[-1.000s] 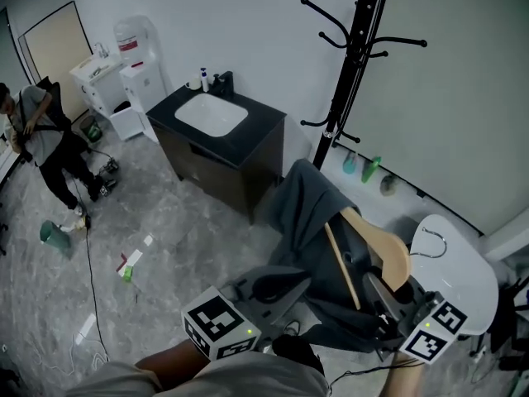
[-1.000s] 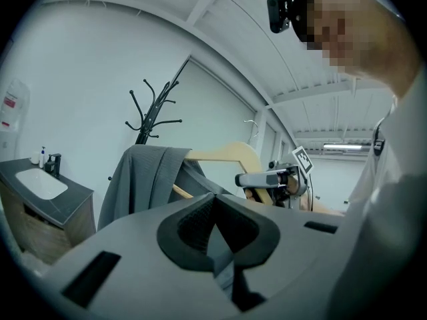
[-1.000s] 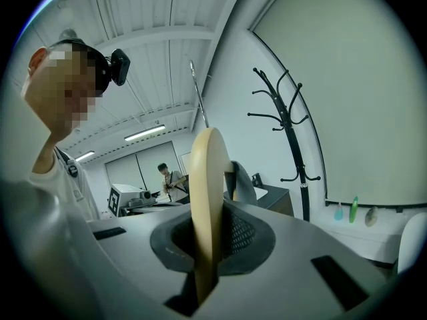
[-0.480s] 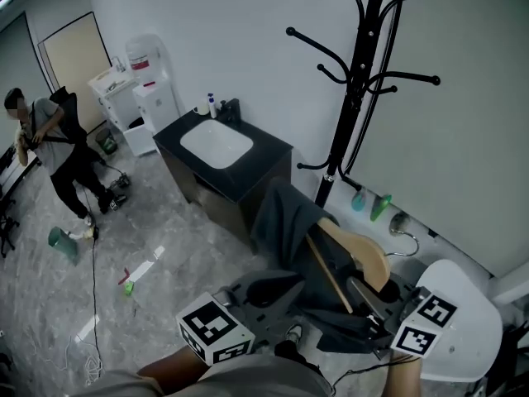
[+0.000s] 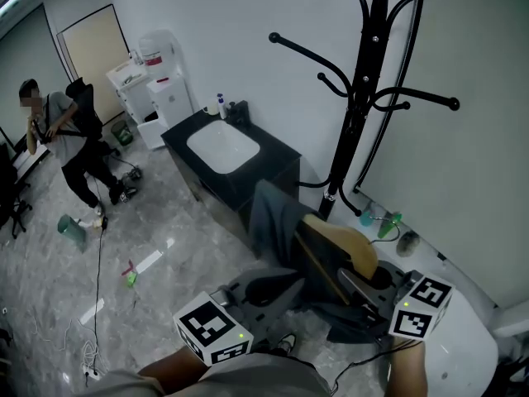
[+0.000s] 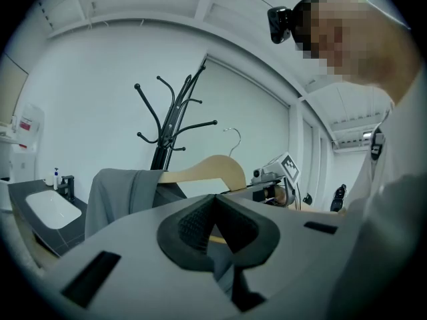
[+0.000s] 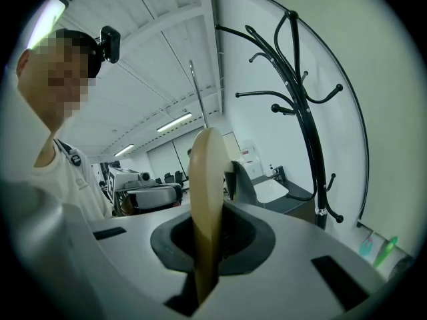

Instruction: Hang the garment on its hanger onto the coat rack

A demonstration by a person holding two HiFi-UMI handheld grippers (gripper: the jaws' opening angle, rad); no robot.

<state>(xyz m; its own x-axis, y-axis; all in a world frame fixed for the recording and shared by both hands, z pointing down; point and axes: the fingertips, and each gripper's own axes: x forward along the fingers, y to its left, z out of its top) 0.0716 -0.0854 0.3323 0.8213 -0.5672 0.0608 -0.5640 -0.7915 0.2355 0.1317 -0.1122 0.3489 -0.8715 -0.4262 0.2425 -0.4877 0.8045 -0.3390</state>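
A grey garment (image 5: 277, 222) hangs on a wooden hanger (image 5: 339, 246), held low in front of the black coat rack (image 5: 365, 98). My right gripper (image 5: 364, 286) is shut on the hanger's wooden shoulder (image 7: 205, 199), and the wire hook (image 7: 198, 95) rises above it. My left gripper (image 5: 277, 288) is shut on a fold of the garment's grey fabric (image 6: 223, 272). The left gripper view shows the garment (image 6: 120, 192) draped over the hanger (image 6: 207, 169), with the rack (image 6: 170, 125) behind. The hook is apart from the rack's arms.
A black vanity with a white sink (image 5: 221, 145) stands left of the rack's foot. A water dispenser (image 5: 165, 81) and a person (image 5: 66, 139) are further left. A white round table (image 5: 471, 358) is at lower right. Bottles (image 5: 388, 222) stand along the wall; cables and litter lie on the floor.
The hanger and garment have shifted left and slightly up in the head view, and the rack now looms larger. Both grippers keep their hold.
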